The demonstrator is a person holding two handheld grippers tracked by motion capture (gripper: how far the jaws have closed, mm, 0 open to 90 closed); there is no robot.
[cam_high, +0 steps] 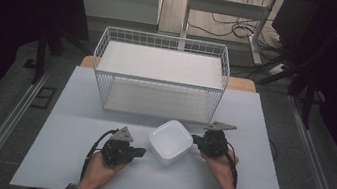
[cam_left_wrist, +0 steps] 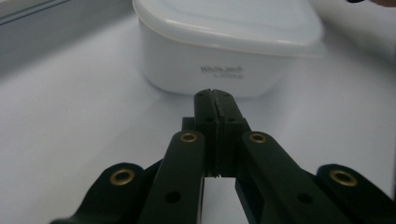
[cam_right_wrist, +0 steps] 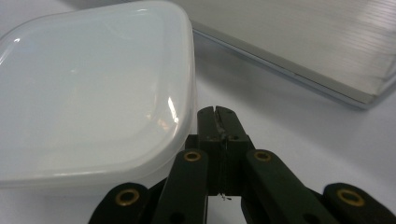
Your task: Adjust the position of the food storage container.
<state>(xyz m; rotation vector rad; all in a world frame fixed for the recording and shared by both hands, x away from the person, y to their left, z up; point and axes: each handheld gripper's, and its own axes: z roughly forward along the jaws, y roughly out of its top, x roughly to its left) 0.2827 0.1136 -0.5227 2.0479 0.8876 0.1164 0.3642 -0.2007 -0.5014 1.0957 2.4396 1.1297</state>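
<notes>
A white square plastic container with a lid (cam_high: 170,141) sits on the table near its front middle. My left gripper (cam_high: 140,151) lies just left of it, held in a hand, jaws pressed together with nothing between them. In the left gripper view the container (cam_left_wrist: 224,46) stands right ahead of the shut tips (cam_left_wrist: 215,95). My right gripper (cam_high: 196,140) is at the container's right edge, also shut and empty. In the right gripper view its tips (cam_right_wrist: 216,112) rest beside the container's lid (cam_right_wrist: 93,88).
A white wire basket (cam_high: 159,75) with a pale flat bottom stands behind the container at the table's back middle. Its base edge (cam_right_wrist: 303,51) shows in the right gripper view. Table surface (cam_high: 70,161) lies open to the left and right.
</notes>
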